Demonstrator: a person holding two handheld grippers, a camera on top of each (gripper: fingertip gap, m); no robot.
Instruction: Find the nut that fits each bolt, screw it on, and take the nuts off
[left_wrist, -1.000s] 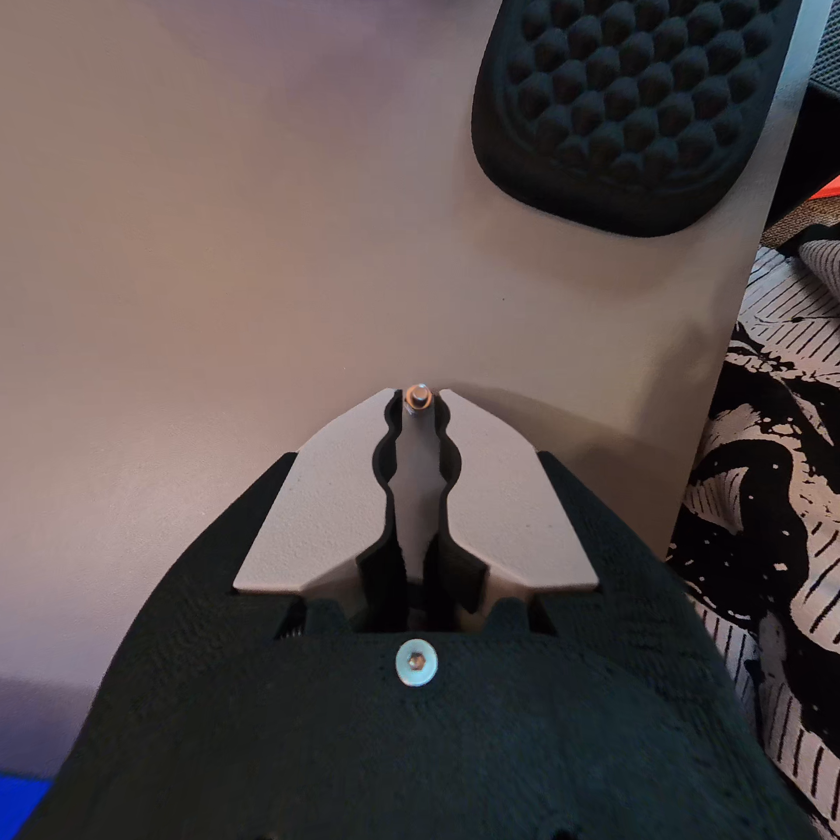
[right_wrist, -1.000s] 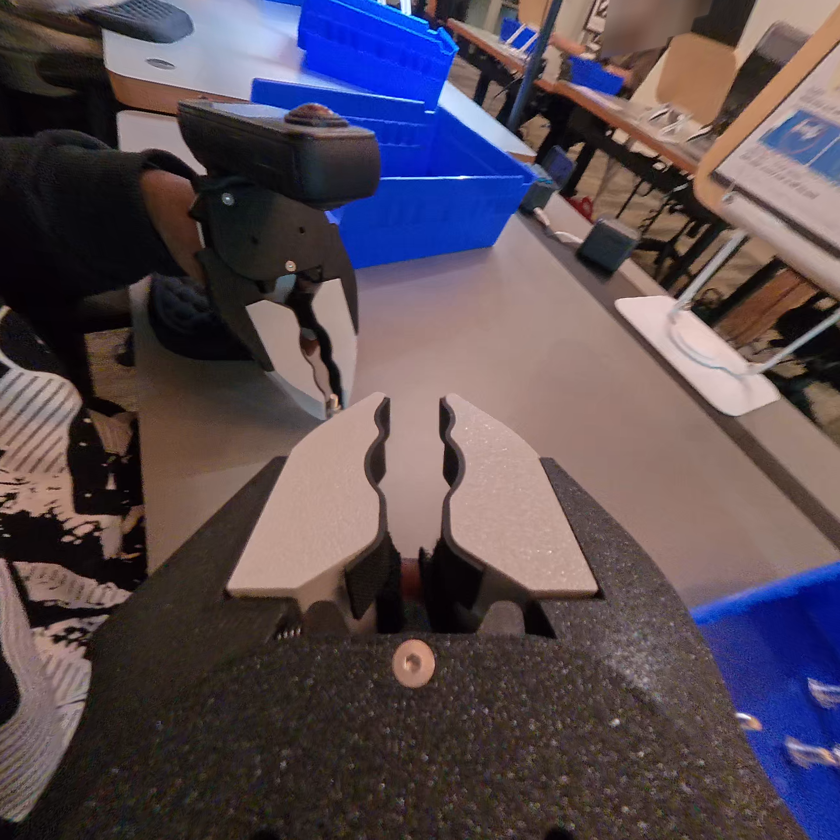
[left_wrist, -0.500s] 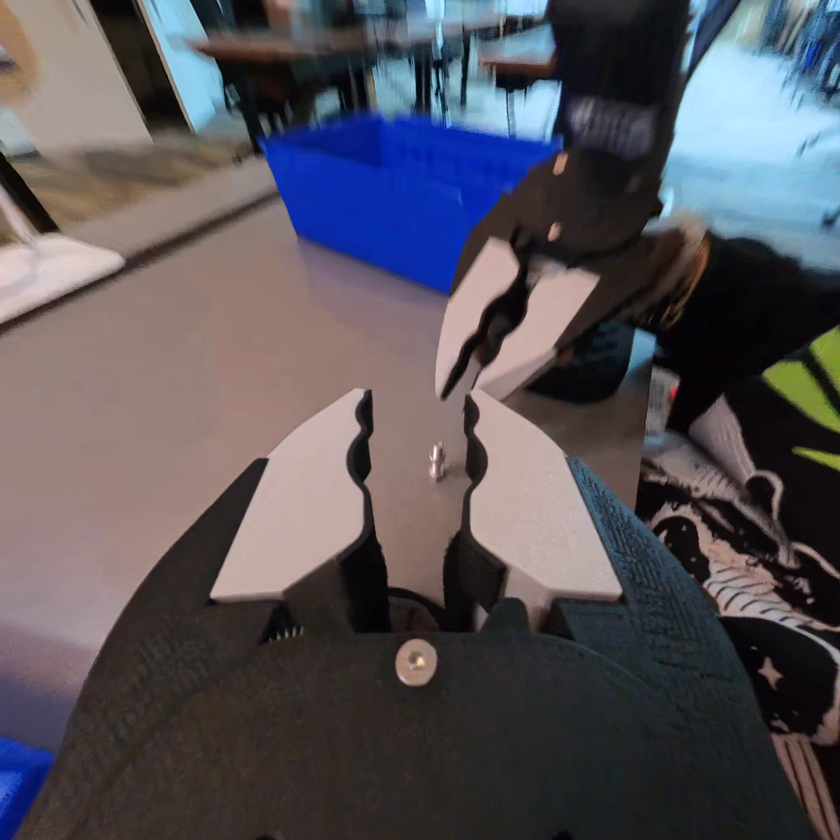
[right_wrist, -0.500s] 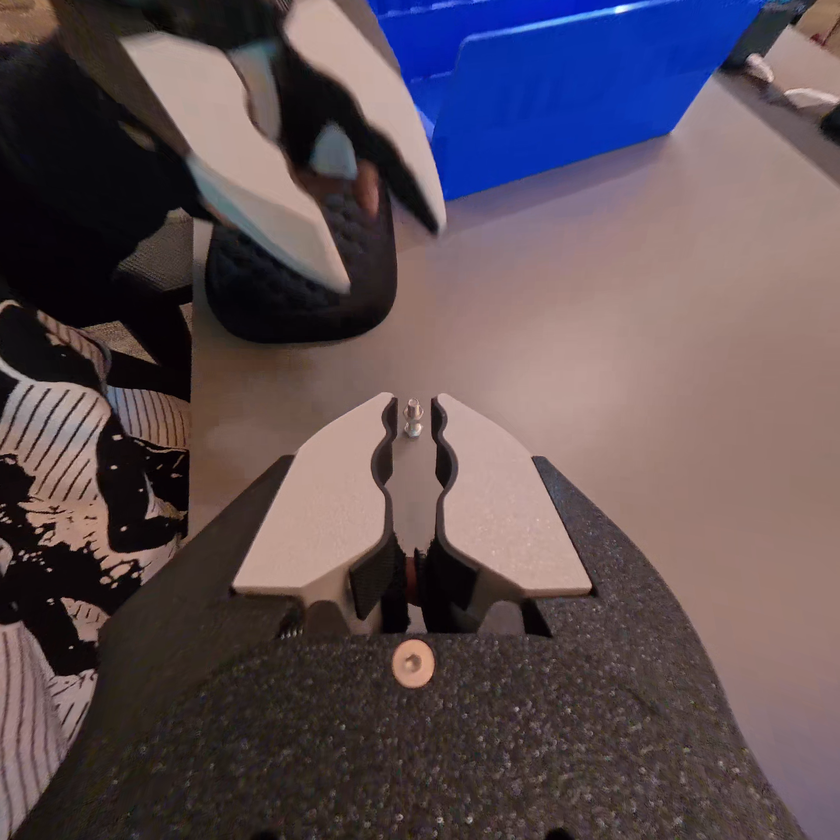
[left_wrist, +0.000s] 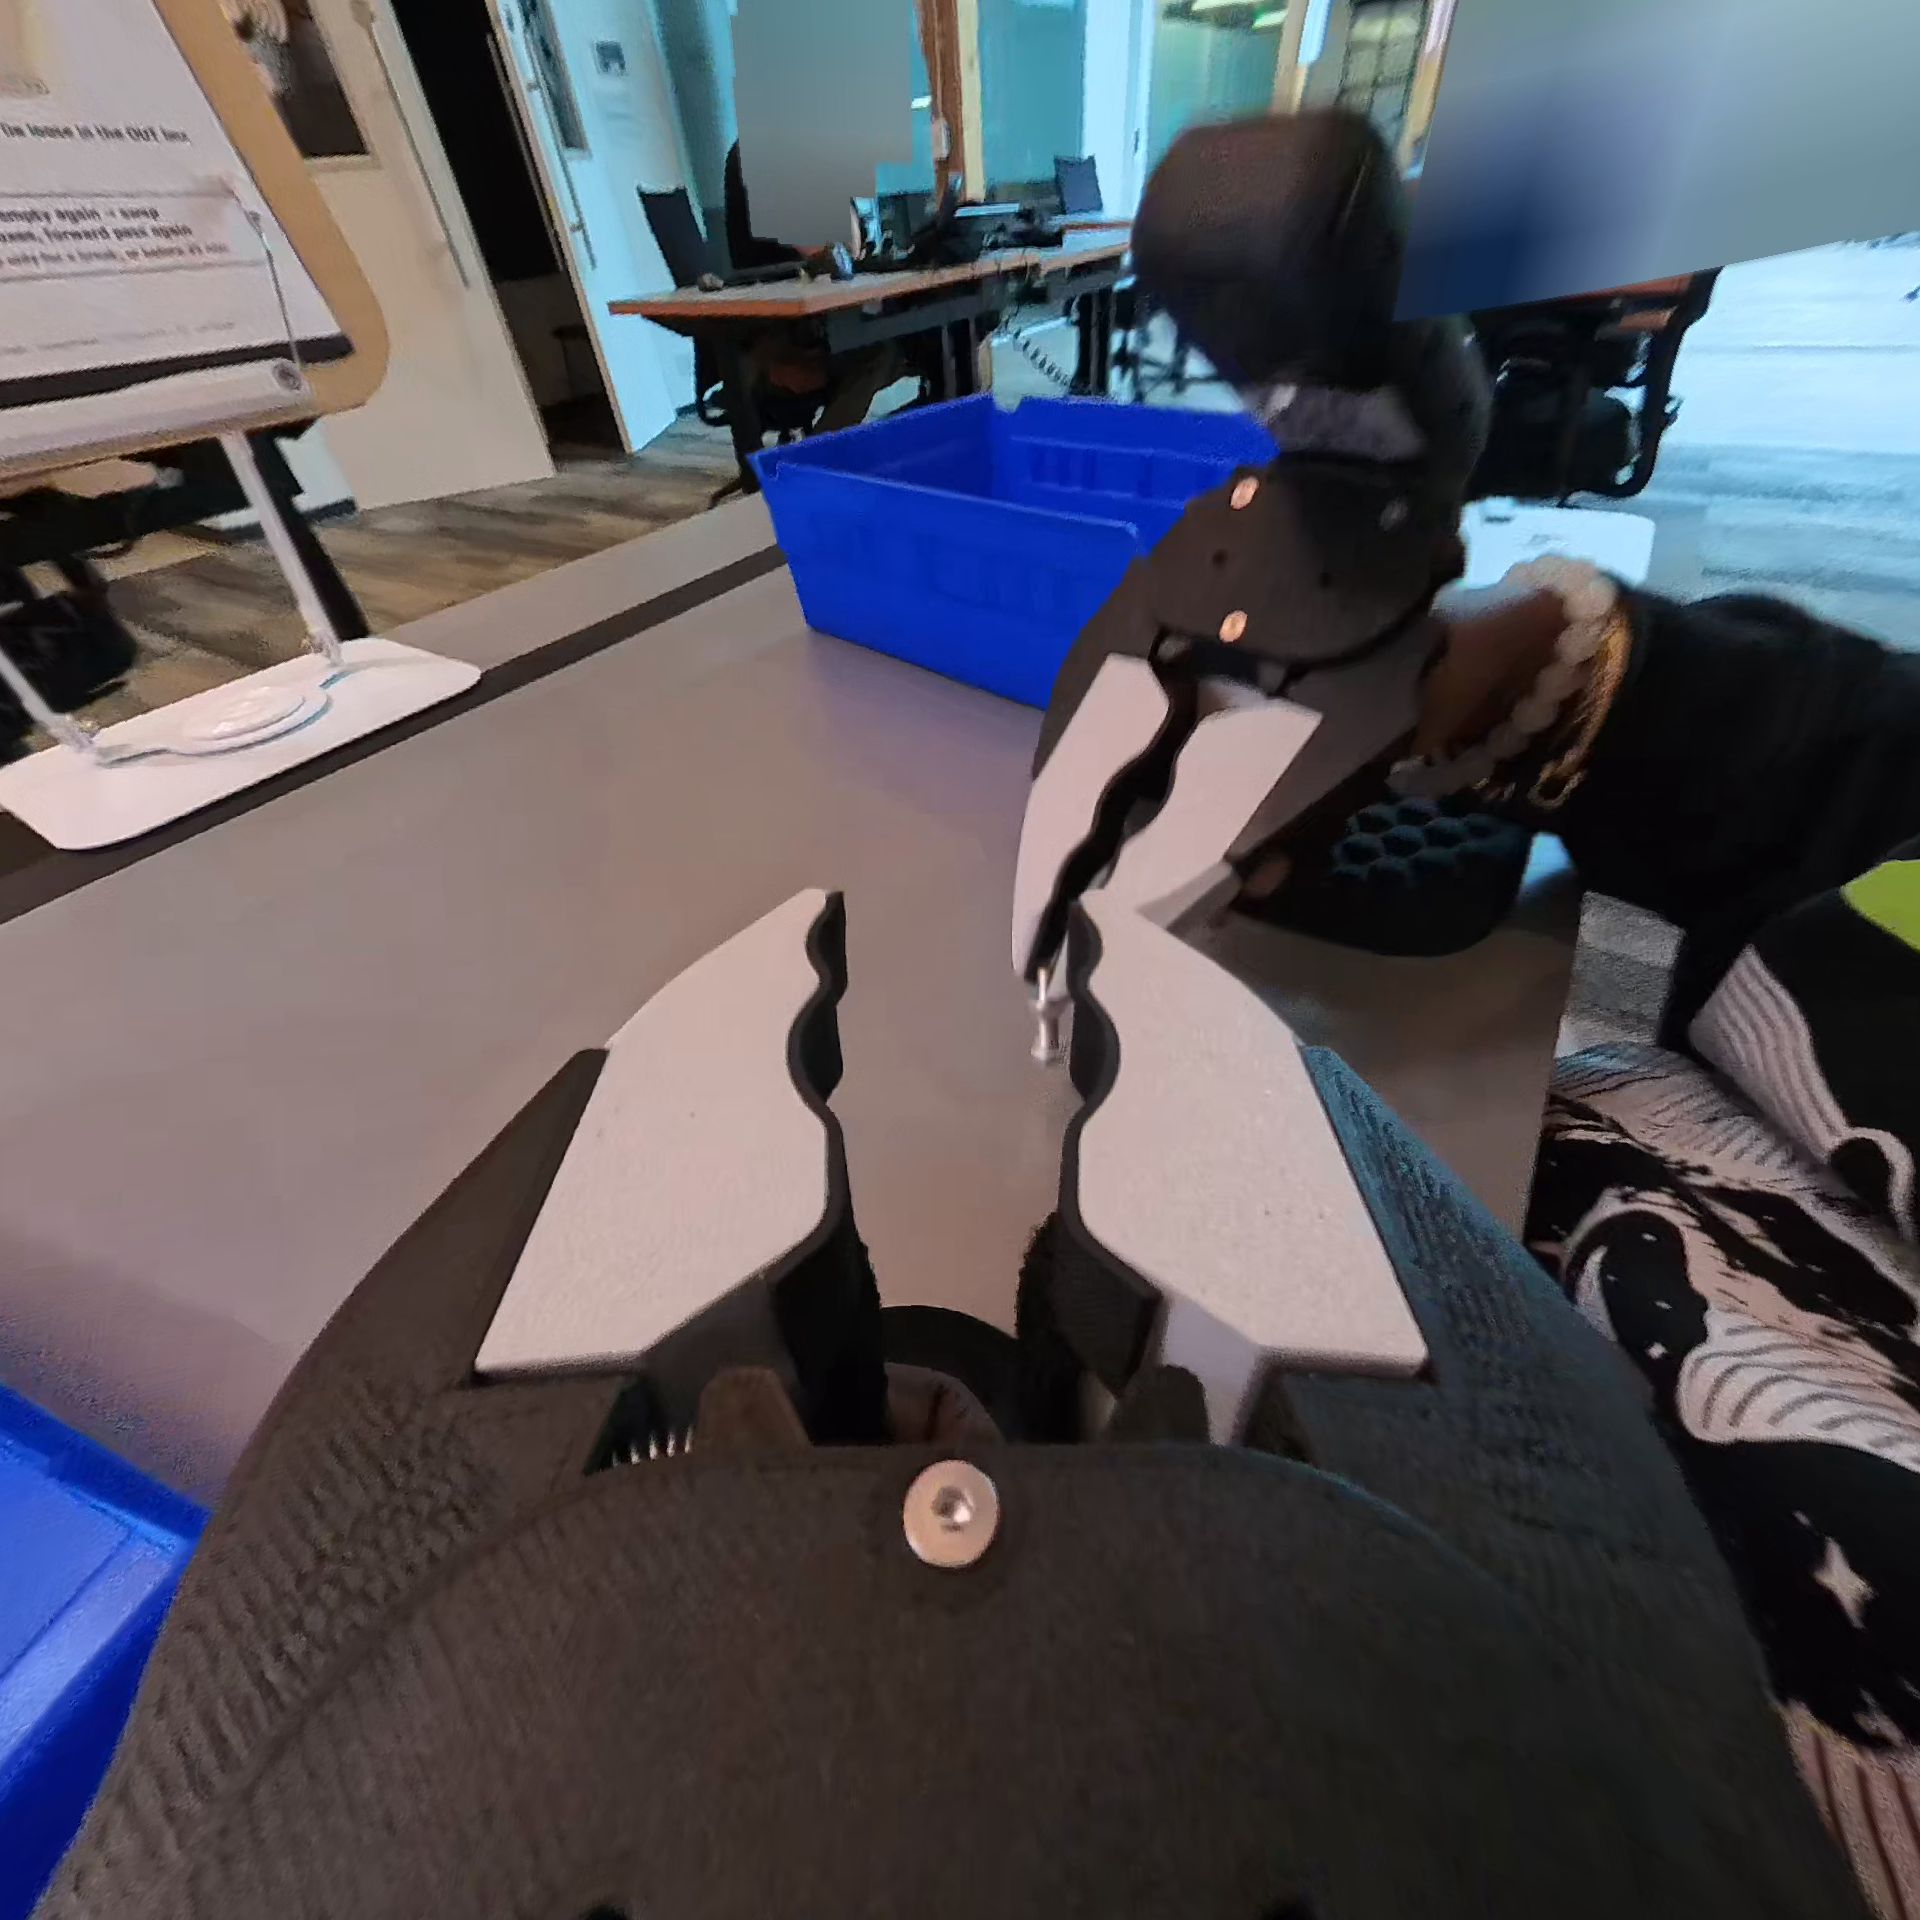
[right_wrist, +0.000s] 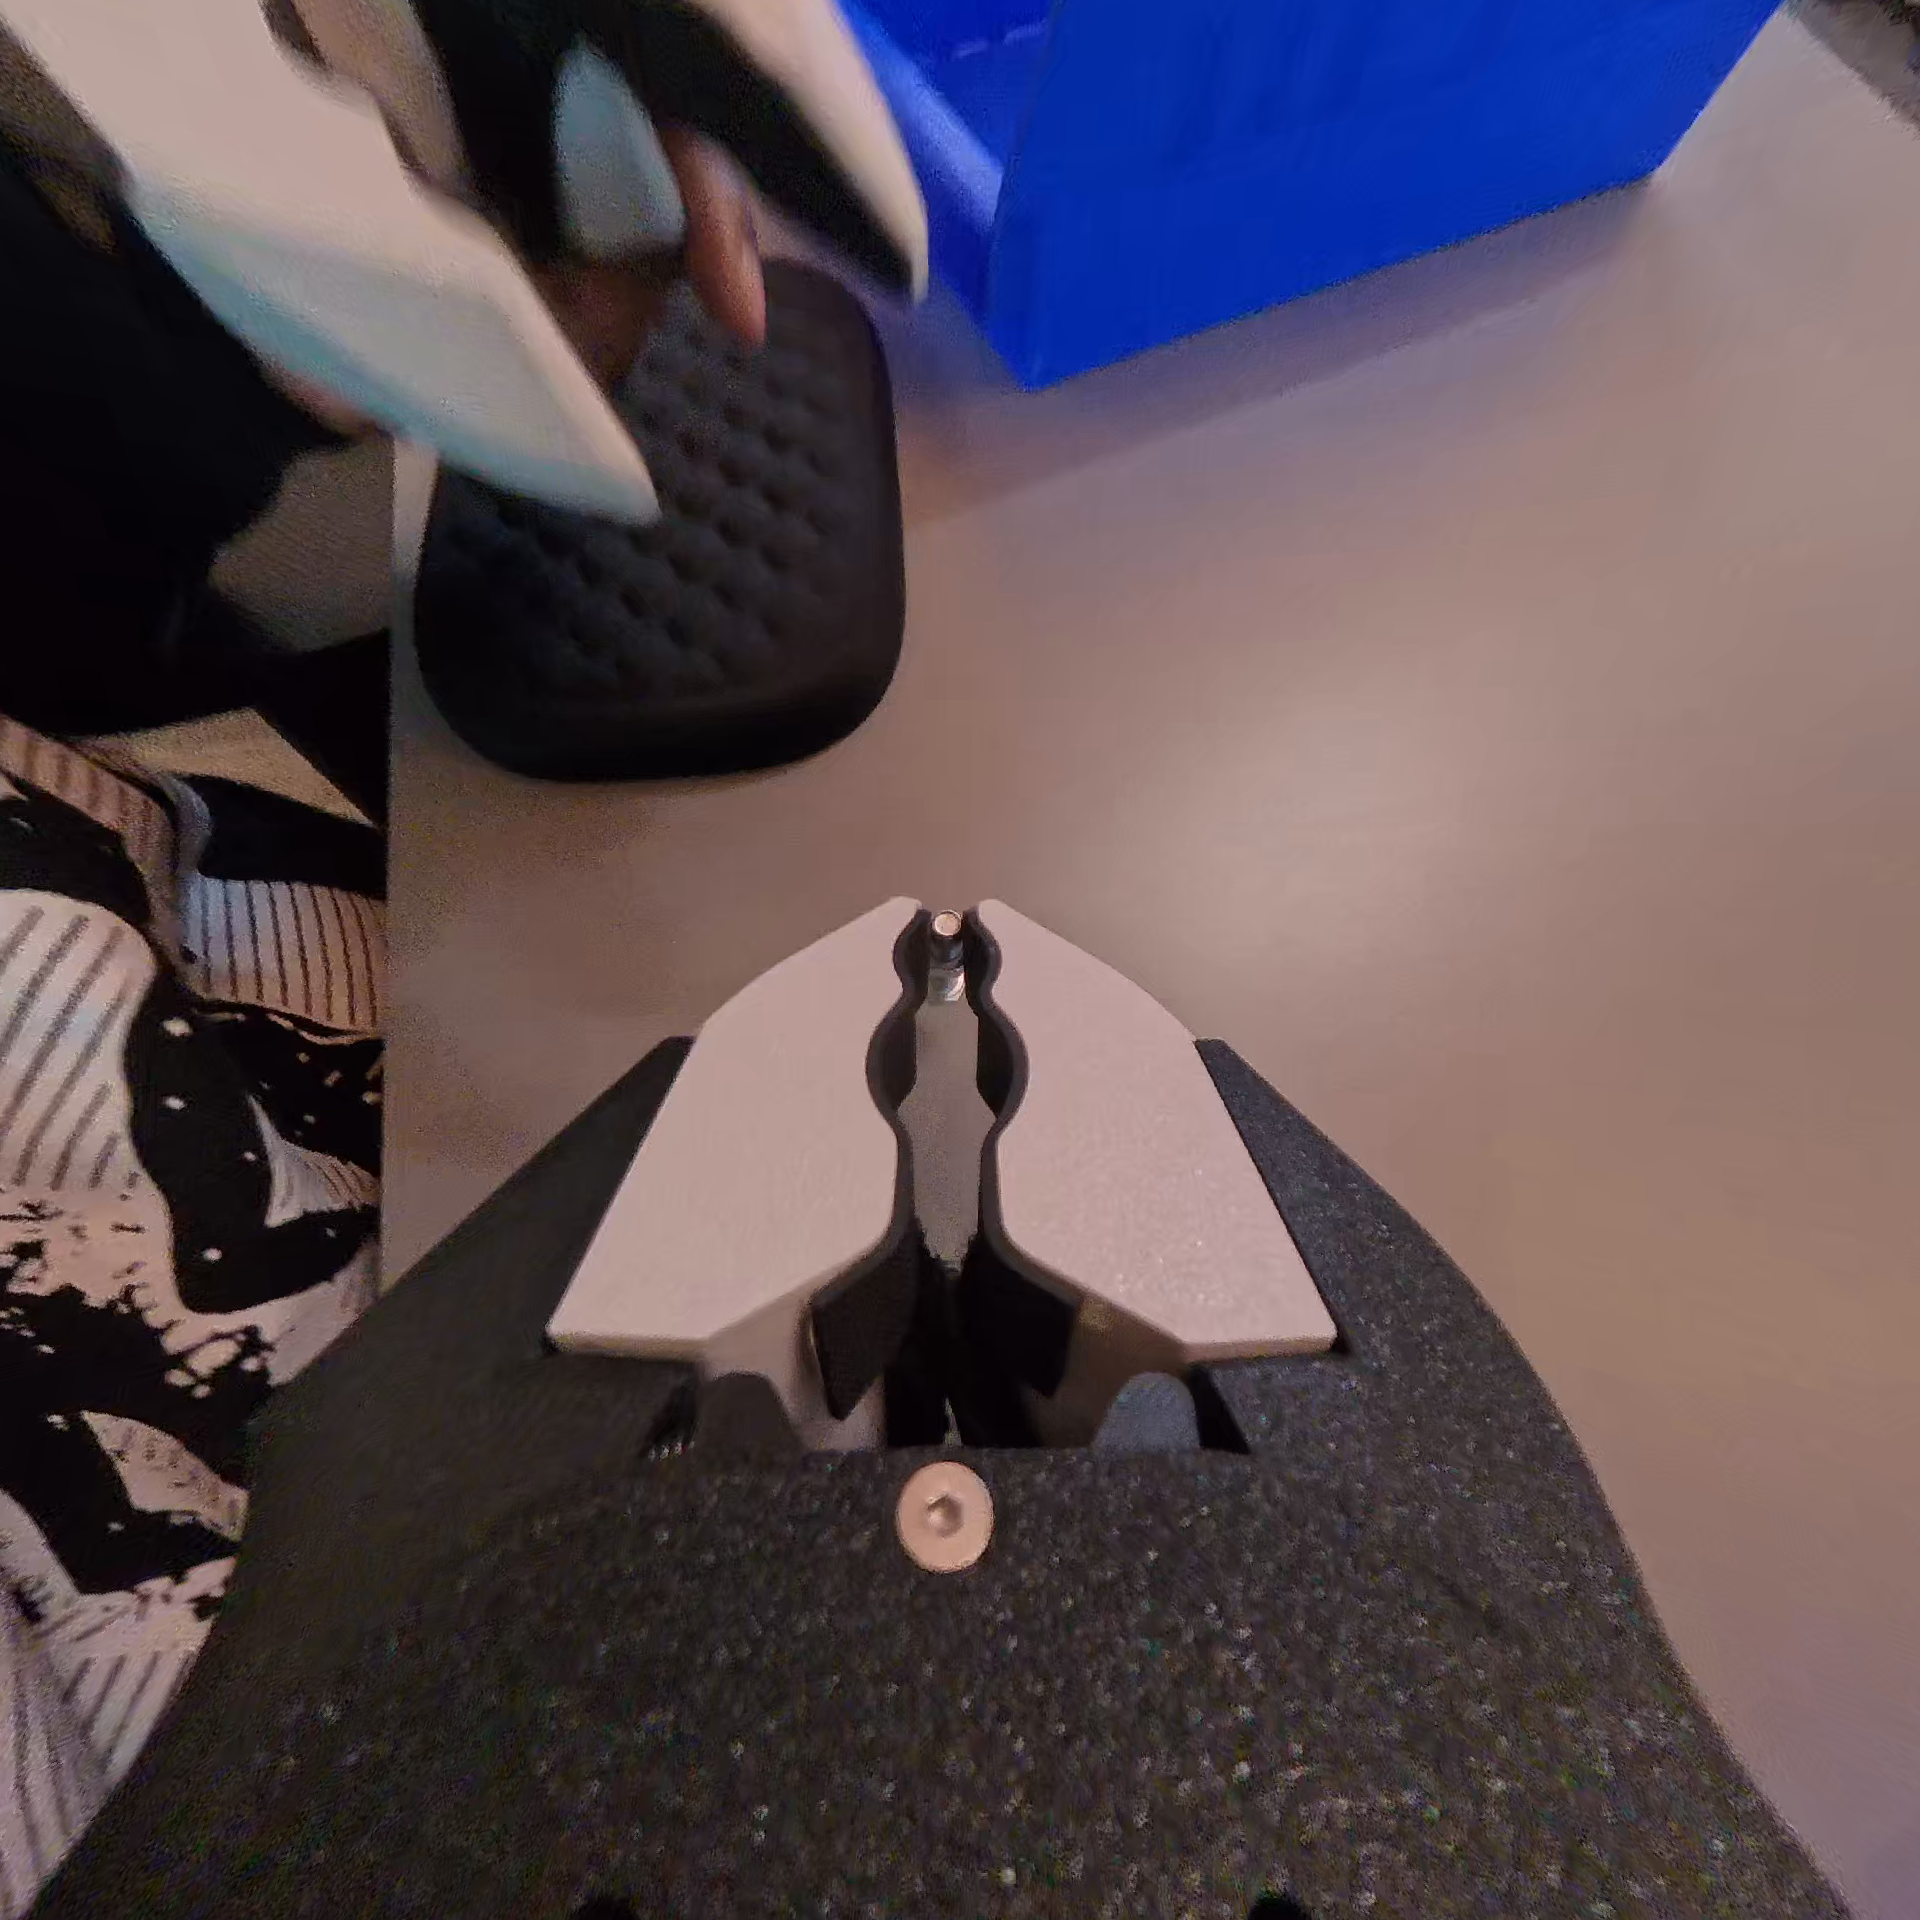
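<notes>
A small silver bolt (right_wrist: 944, 943) with a nut on its shaft stands upright on the grey table (right_wrist: 1403, 727). My right gripper (right_wrist: 947, 914) is shut on the bolt's upper end, with both pads pressed on it. In the left wrist view the right gripper (left_wrist: 1042, 961) comes down from above and pinches the bolt (left_wrist: 1044, 1016), whose lower end is at the table top. My left gripper (left_wrist: 956, 914) is open and empty, with the bolt just inside its right finger (left_wrist: 1195, 1122) and not touching the left one. It shows blurred in the right wrist view (right_wrist: 779, 390).
A black honeycomb pad (right_wrist: 665, 582) lies at the table's near edge. A blue bin (left_wrist: 966, 540) stands behind, another blue bin (left_wrist: 62, 1558) at the lower left. A sign on a white stand (left_wrist: 239, 727) is far left. A person's patterned clothing (left_wrist: 1714, 1299) is beyond the edge. About 8 centimeters separates my left fingertips from my right.
My left gripper opened, let go of the bolt and drew back, leaving it standing on the table. My right gripper came down over the bolt and closed on it.
</notes>
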